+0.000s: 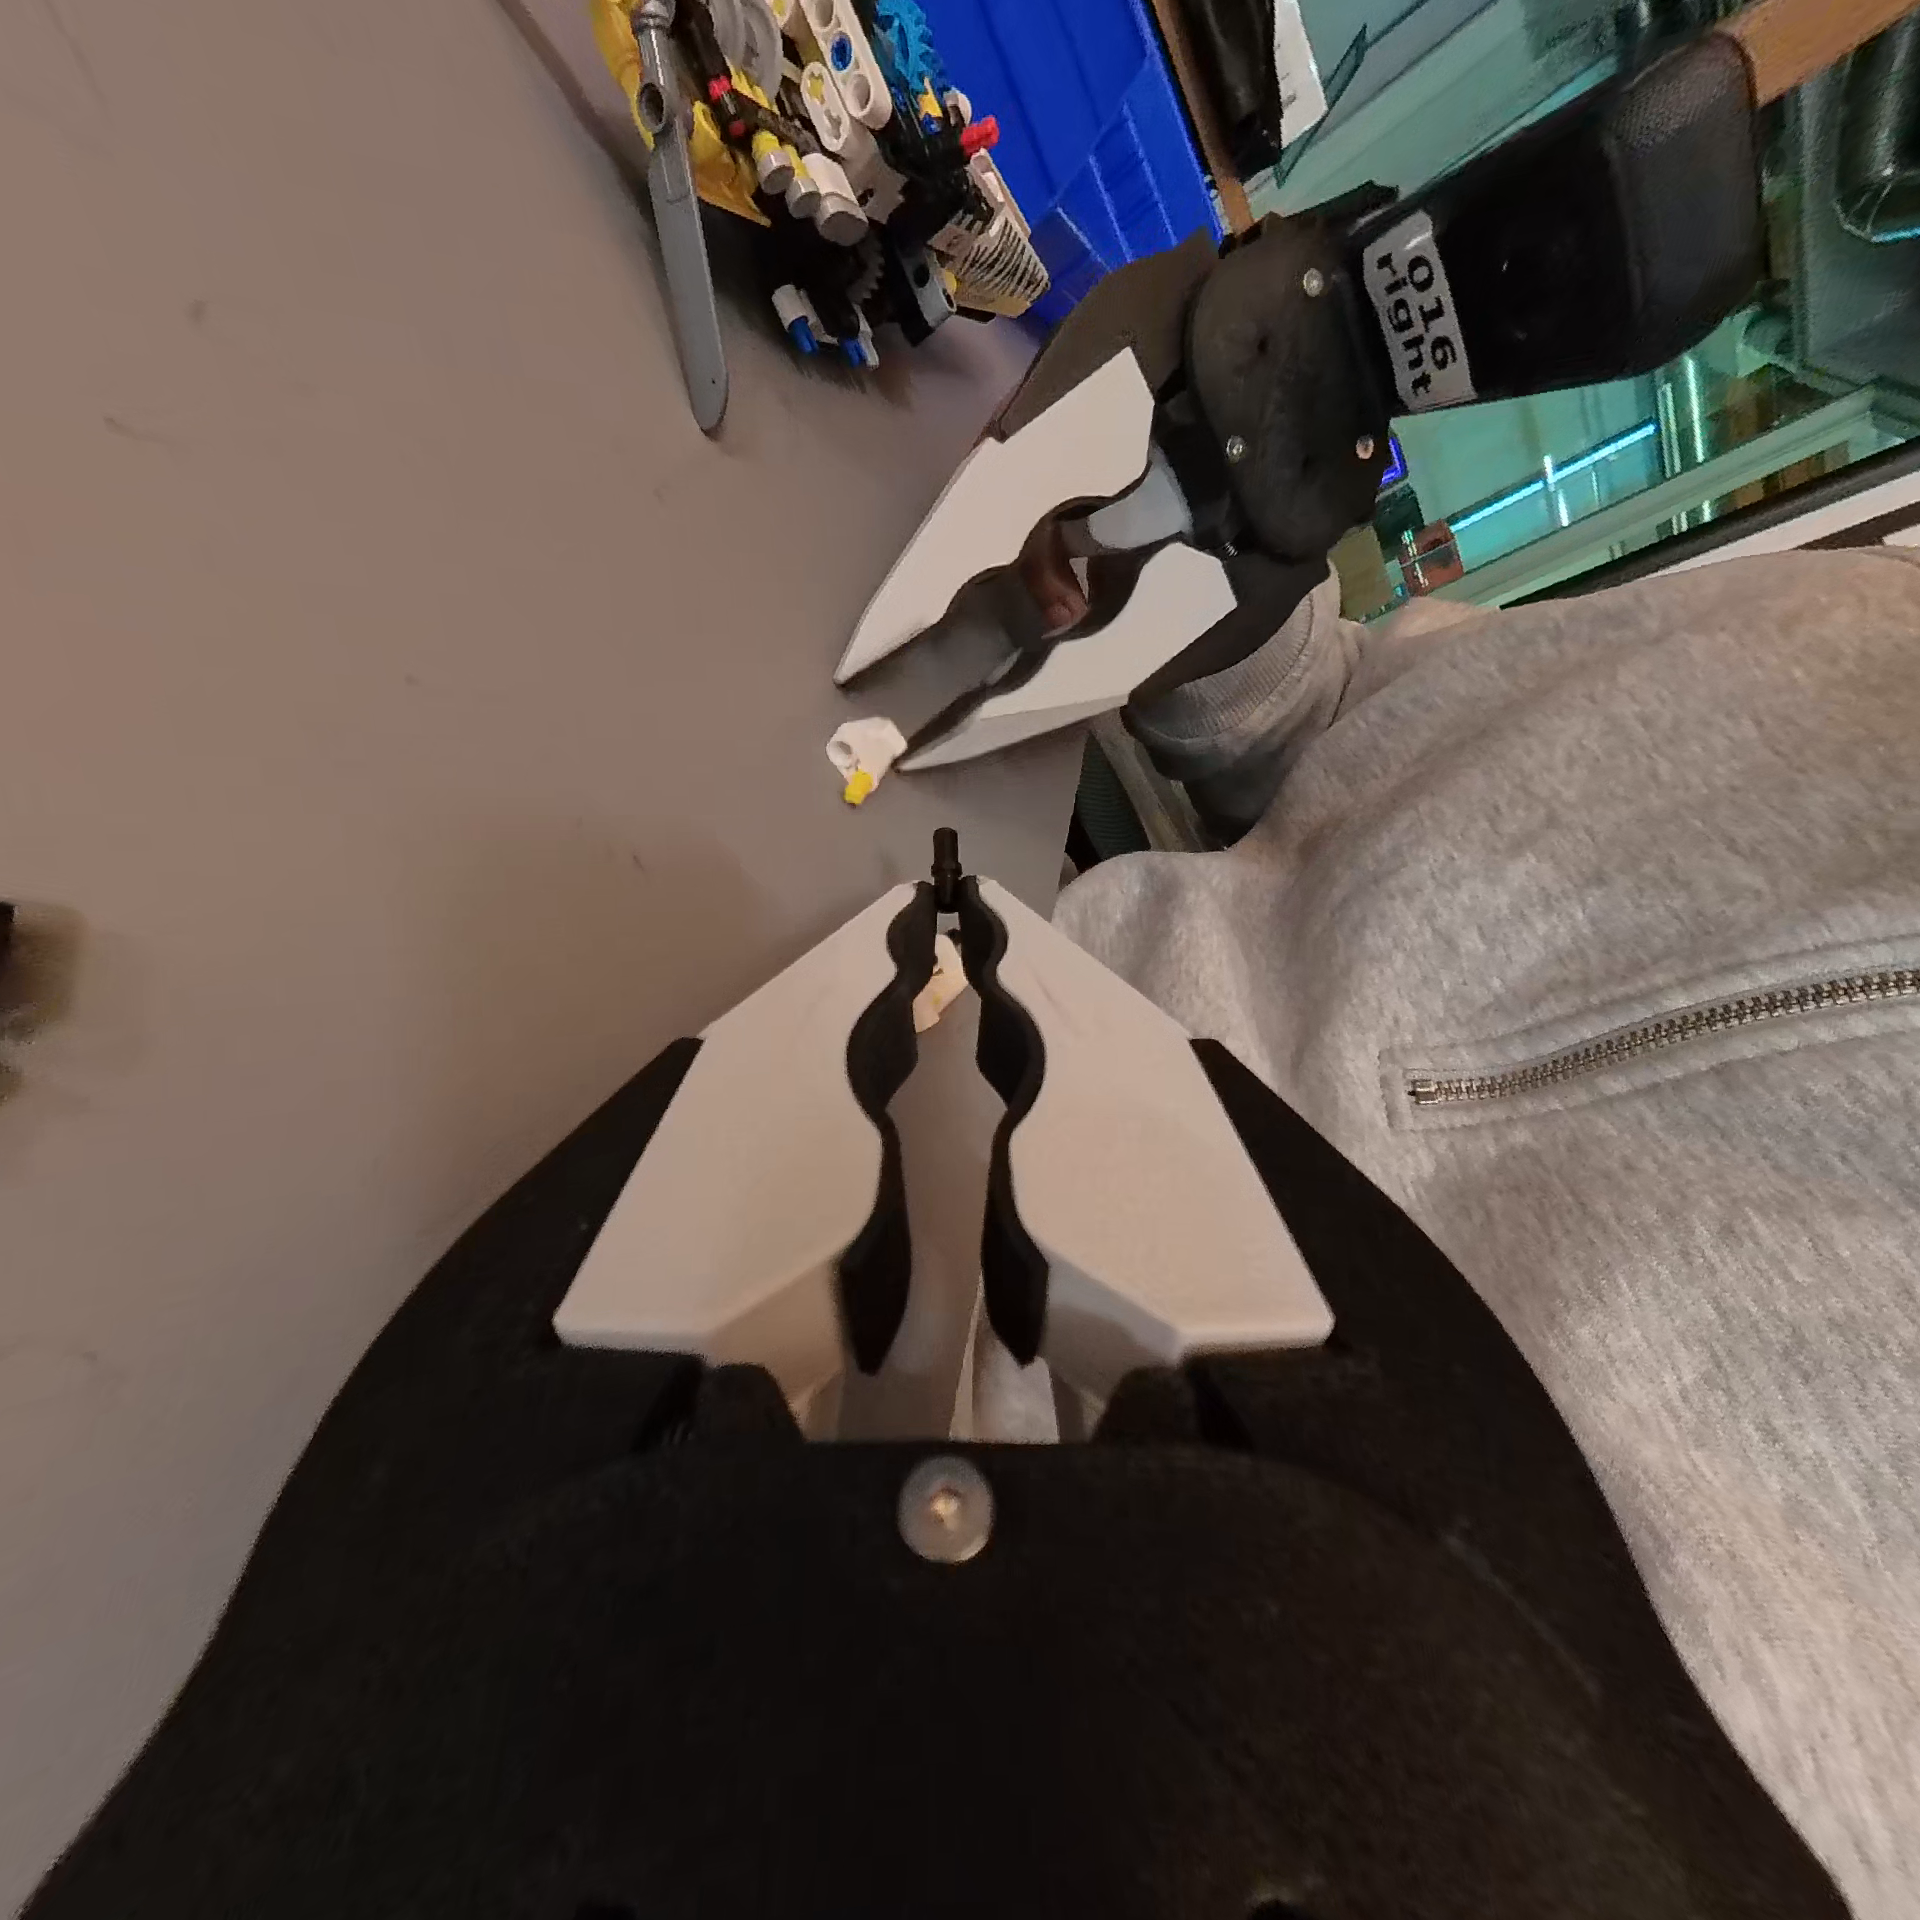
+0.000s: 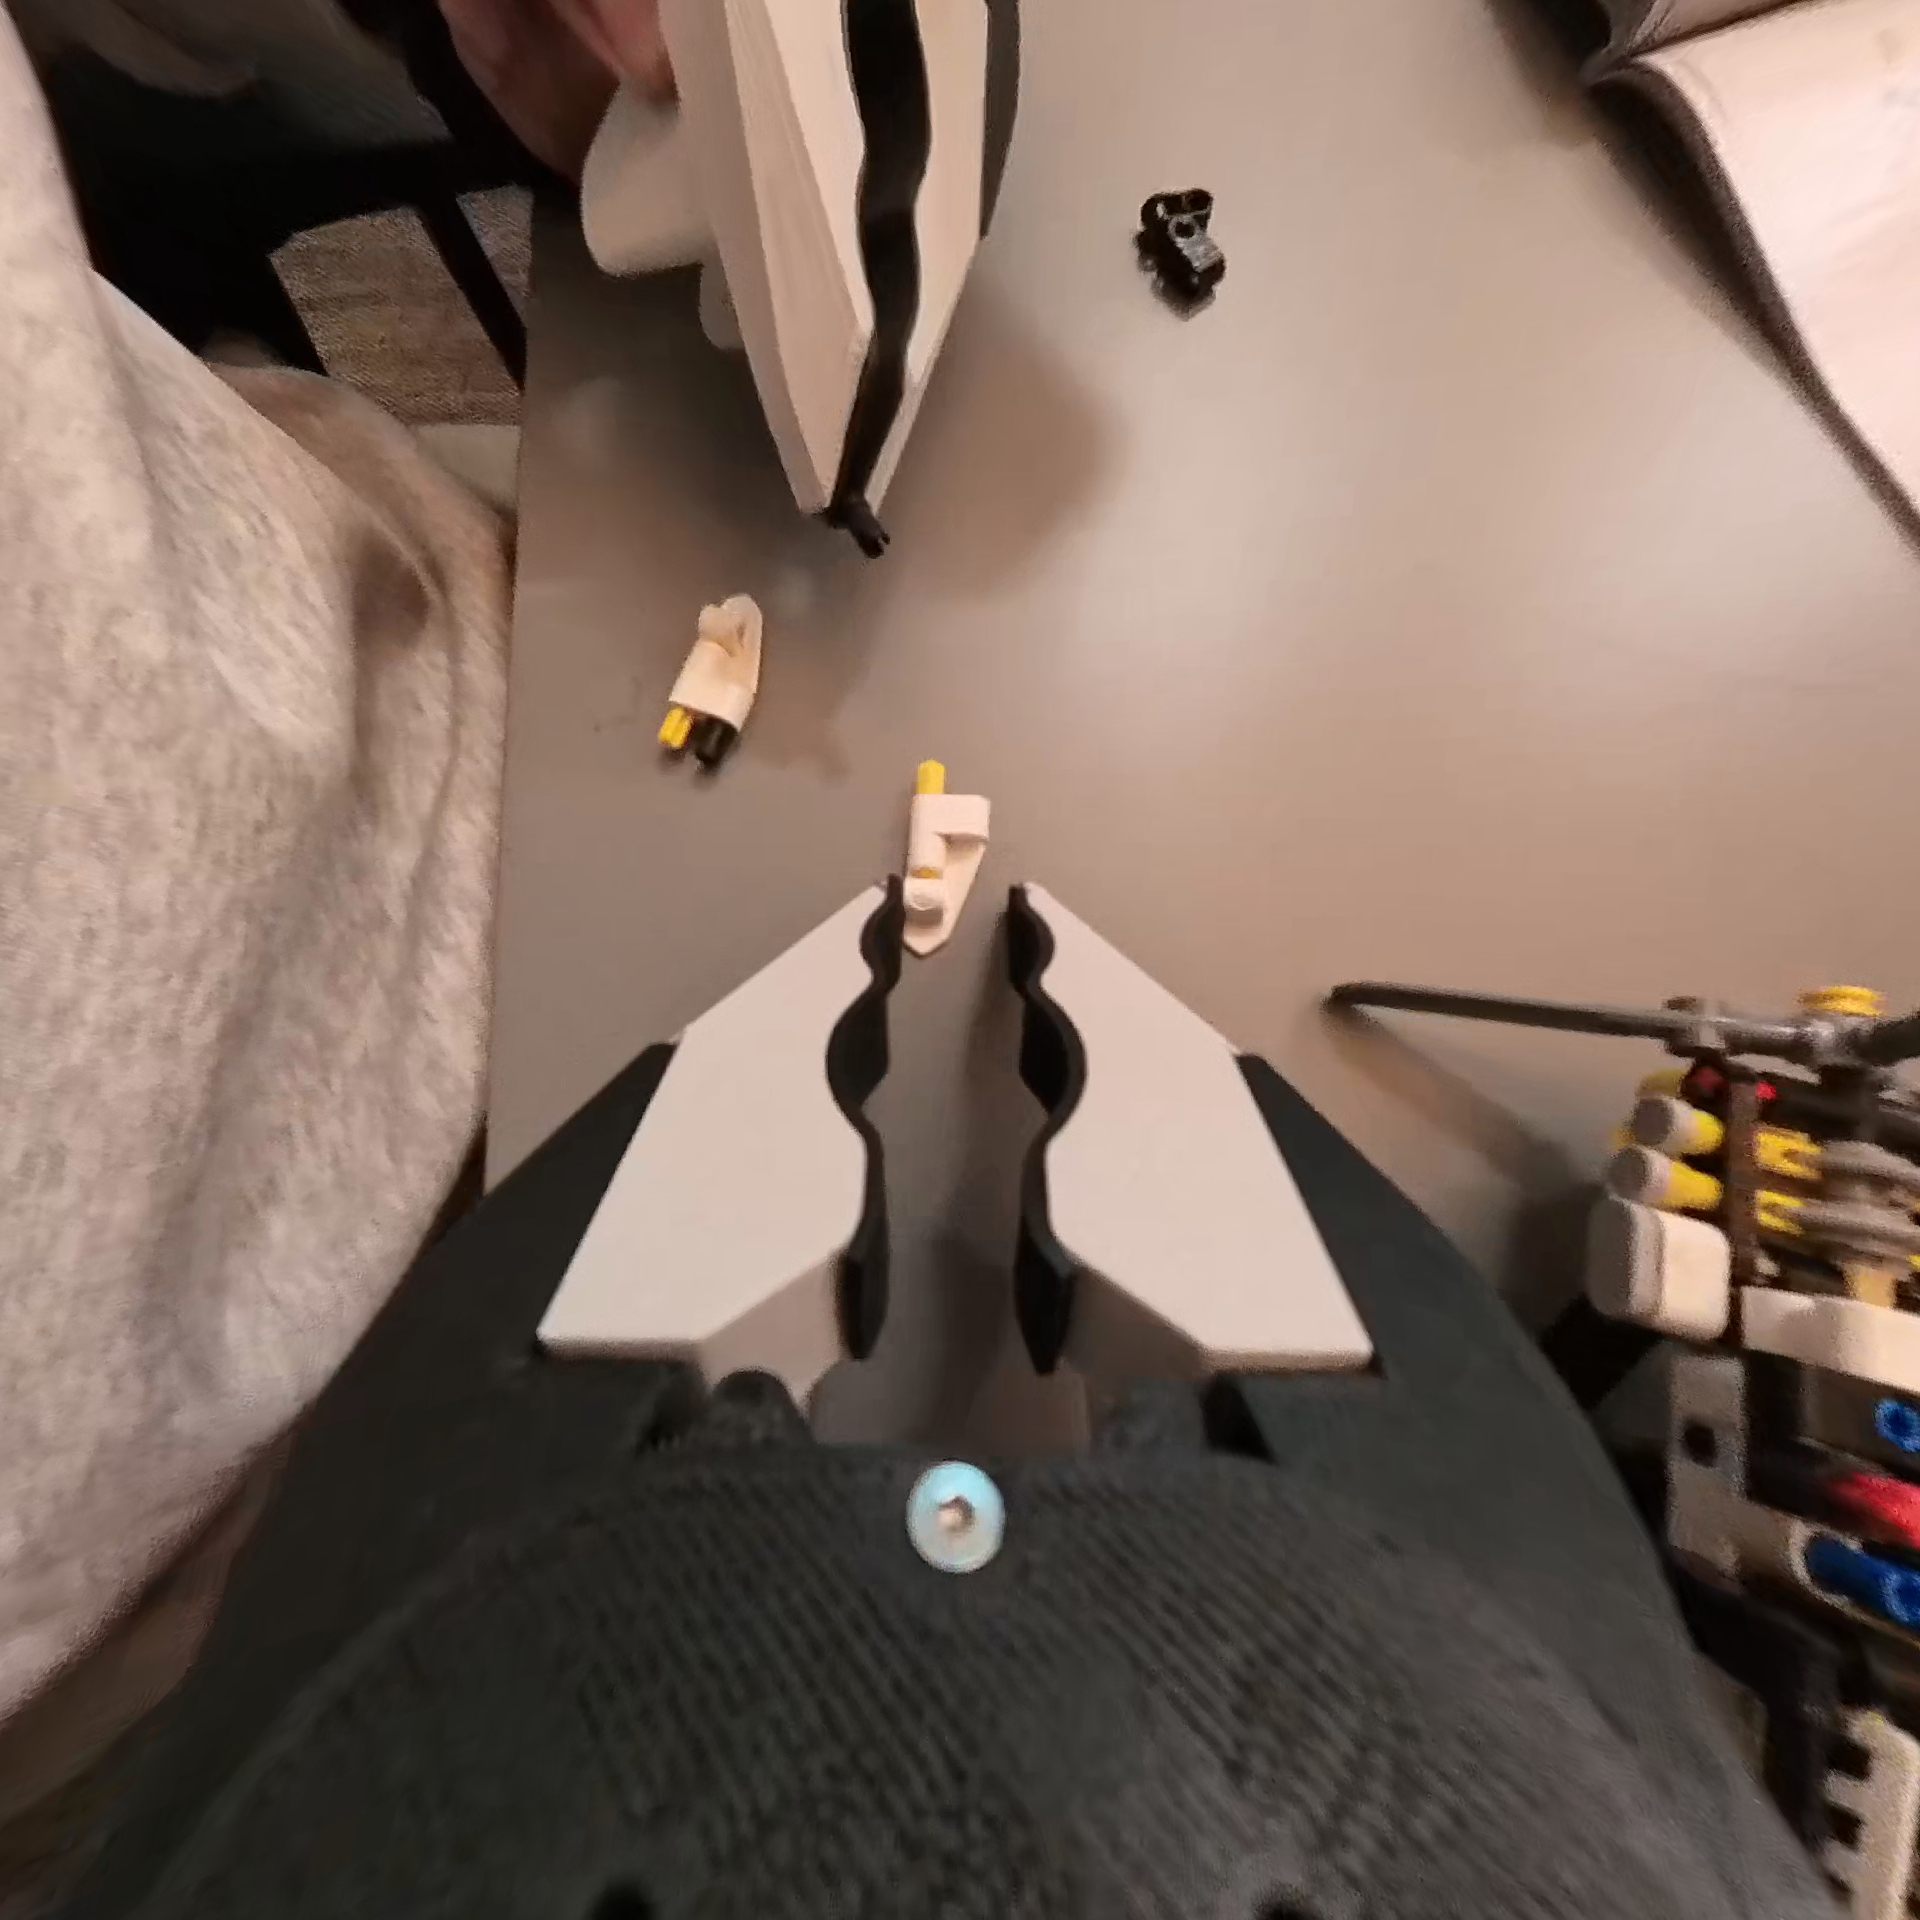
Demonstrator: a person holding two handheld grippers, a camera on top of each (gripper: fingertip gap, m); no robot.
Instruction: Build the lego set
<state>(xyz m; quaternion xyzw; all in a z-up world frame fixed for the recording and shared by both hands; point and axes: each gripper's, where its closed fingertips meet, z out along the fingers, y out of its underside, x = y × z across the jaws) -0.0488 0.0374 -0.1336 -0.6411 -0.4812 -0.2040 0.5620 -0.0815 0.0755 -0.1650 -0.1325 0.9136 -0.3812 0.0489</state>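
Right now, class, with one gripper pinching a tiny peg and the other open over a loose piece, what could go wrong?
1. The left gripper pinches the black peg only at its tips; it could slip or twist out.
2. The open right gripper straddles only one end of the white piece, so closing may push it away.
3. Another white piece lies near the table edge and could be knocked off.

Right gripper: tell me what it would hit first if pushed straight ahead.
The right gripper, jaws open, would probably first meet the small white piece with a yellow pin on the grey table, already at its fingertips; height is unclear.
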